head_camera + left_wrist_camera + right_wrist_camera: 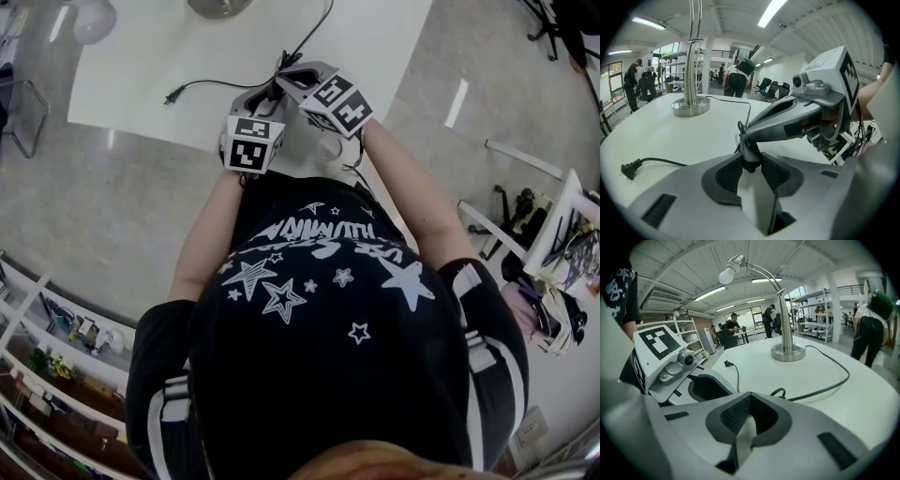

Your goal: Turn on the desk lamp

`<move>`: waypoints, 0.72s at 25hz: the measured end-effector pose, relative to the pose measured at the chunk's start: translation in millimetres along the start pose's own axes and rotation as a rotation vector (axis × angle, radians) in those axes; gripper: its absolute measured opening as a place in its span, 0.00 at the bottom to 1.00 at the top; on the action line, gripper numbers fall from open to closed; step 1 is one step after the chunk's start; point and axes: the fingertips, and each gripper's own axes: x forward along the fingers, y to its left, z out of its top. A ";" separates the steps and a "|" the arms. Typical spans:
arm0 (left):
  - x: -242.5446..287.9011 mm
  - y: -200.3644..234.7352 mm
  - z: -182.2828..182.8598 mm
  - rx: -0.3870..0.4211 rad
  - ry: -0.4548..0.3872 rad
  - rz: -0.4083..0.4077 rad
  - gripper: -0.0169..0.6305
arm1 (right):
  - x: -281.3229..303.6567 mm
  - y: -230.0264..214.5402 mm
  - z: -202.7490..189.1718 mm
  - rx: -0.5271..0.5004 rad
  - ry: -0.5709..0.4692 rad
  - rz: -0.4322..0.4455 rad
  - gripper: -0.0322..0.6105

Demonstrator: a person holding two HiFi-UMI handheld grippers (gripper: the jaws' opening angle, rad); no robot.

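Observation:
The desk lamp [786, 310] stands on the white table [141, 66], its round base [691, 106] at the far side and its unlit bulb [726, 275] hanging left. Its black cord [825, 380] runs toward me; the plug [629, 169] lies loose on the table. My left gripper [751, 160] is shut on the small black inline cord switch [750, 151]. My right gripper [749, 399] is shut, with nothing between its pads. In the left gripper view the right gripper [787, 119] reaches in from the right, its tip against the top of the switch.
The table's near edge is just below both grippers [281, 89]. Metal shelving with small parts [56, 356] stands at my left, a cluttered white rack [553, 234] at my right. Several people stand far off in the hall.

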 end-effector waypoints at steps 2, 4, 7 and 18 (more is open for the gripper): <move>-0.8 -1.7 0.4 0.004 0.001 0.003 0.25 | -0.9 -2.4 -2.1 0.012 0.001 -0.004 0.06; -0.4 -3.1 0.5 0.002 0.002 0.002 0.25 | -1.8 -4.0 -2.9 0.023 -0.010 -0.006 0.06; 0.7 -2.3 -1.7 -0.009 0.004 -0.001 0.25 | -0.1 -4.3 -3.3 0.021 -0.012 -0.010 0.06; -3.6 -3.9 -1.4 -0.031 -0.034 0.016 0.25 | -20.0 -5.7 -9.7 0.104 -0.083 -0.033 0.06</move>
